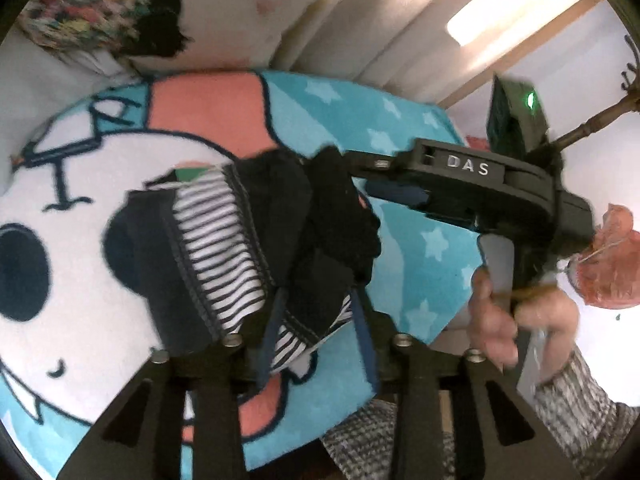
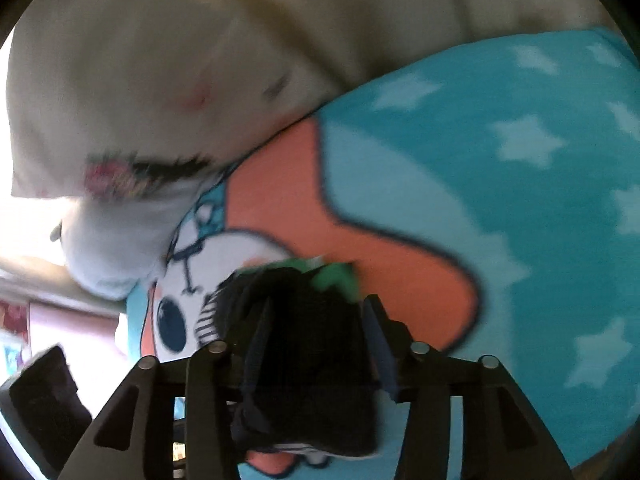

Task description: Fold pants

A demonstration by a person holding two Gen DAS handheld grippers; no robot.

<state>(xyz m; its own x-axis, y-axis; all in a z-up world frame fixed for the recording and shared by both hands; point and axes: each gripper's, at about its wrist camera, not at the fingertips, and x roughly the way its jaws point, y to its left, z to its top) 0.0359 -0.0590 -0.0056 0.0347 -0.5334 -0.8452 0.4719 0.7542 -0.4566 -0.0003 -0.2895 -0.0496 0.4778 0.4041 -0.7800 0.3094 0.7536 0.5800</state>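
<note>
The pants [image 1: 248,236] are small, dark navy with a black-and-white striped lining, bunched above a cartoon blanket [image 1: 400,140]. My left gripper [image 1: 316,312] has cloth between its fingers and seems shut on the waistband. My right gripper shows in the left wrist view [image 1: 360,184], reaching in from the right and gripping the dark cloth. In the right wrist view my right gripper [image 2: 316,336] is shut on a wad of the pants [image 2: 308,360], with a green tag [image 2: 336,276] poking out. The view is blurred.
The blanket [image 2: 480,180] is turquoise with pale stars, an orange patch and a white cartoon face. A cream pillow [image 2: 140,80] and a floral cushion [image 1: 100,4] lie beyond it. A person's hand [image 1: 504,320] holds the right gripper's handle. An orange bag [image 1: 608,260] sits at right.
</note>
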